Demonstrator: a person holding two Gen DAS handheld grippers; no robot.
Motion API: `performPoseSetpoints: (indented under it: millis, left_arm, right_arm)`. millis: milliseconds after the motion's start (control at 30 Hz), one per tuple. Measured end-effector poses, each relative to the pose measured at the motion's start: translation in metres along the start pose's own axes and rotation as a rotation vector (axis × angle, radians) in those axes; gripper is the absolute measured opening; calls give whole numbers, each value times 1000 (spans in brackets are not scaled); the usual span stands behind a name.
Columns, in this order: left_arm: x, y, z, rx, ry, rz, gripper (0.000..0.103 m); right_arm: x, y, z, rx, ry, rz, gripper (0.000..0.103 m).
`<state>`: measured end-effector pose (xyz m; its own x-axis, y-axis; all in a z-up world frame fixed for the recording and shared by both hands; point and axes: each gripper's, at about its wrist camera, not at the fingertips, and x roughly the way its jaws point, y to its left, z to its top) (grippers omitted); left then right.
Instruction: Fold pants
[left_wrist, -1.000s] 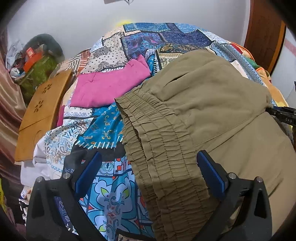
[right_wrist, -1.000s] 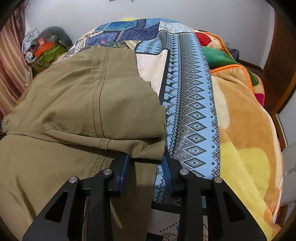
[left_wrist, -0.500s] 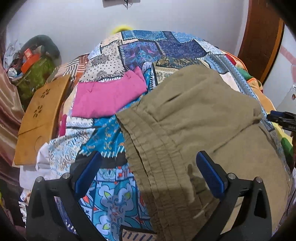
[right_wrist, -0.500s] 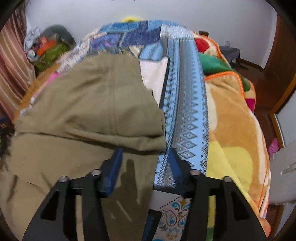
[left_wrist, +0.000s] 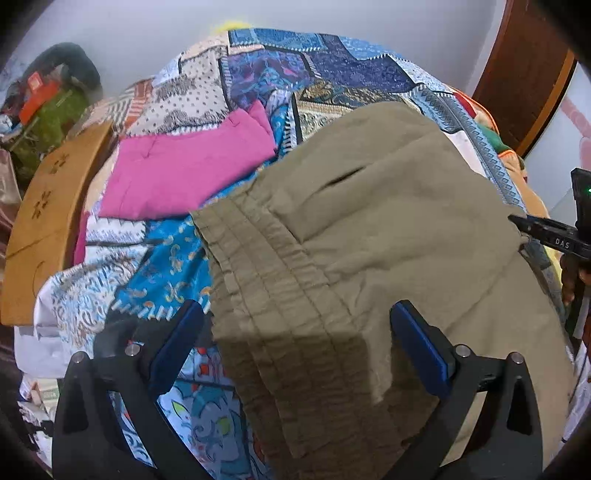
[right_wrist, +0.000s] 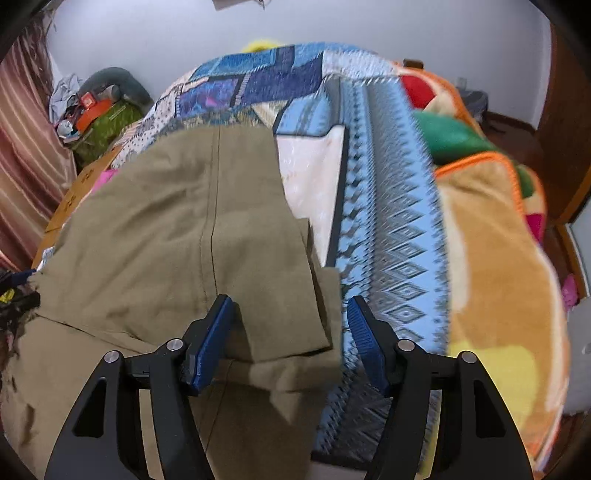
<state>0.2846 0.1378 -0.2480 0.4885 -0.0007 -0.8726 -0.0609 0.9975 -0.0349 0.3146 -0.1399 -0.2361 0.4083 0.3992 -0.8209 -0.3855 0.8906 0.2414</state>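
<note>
Both tools now spread, right tool (right_wrist: 290, 338) released; we regrip the pants (left_wrist: 369, 229) fold at 6 o'clock, left tool (left_wrist: 299, 349) over waistband.

The left gripper (left_wrist: 297, 341) has its jaws spread wide, its blue pads (left_wrist: 419, 347) far apart and gripping nothing. The right gripper (right_wrist: 291, 339) is likewise parted, jaws apart with nothing pinched, and shows at the left view's right edge
</note>
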Motion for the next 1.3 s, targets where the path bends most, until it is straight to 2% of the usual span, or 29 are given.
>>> performPoseSetpoints:
  millis: [33,233,300,433,533,733,800,833,867,933,1000,1100,1300]
  left_arm:
    - [1,0,0,7,-12,19,103]
    - [6,1,-4,10,-64,195,103]
    - [6,6,-5,0,-65,193,103]
    - [2,10,-7,10,-62,221,103]
    - [4,13,-11,-8,-57,217,103]
    - [7,22,-12,-88,-26,133,103]
    - [3,22,-10,-111,-4,121,103]
    - [0,20,-9,-100,-7,124,103]
    - [-3,17,-9,-78,-15,132,103]
    - [-10,12,-7,-38,-28,148,103]
    - [-19,10,-4,-3,-47,173,103]
    - [-33,13,3,21,-88,192,103]
    - [-44,40,30,-26,-145,194,103]
  right_arm:
    - [5,1,-1,1,11,23,45]
    - [10,9,-5,-50,-6,-40,29]
    - [11,10,-5,-60,-11,-62,25]
    - [7,16,-11,-142,-21,-158,12]
    - [7,16,-16,-167,-21,-182,12]
    - [10,8,-10,-109,27,-161,12]
    - [9,9,-9,-105,43,-165,14]
    - [8,9,-7,-108,49,-184,23]
    - [6,9,-7,-107,55,-216,40]
    - [2,6,-4,-94,68,-271,59]
    - [-8,0,0,-65,68,-236,60]
    - [-29,-2,4,-37,12,-209,60]
    - [-61,8,31,-57,-114,-157,60]
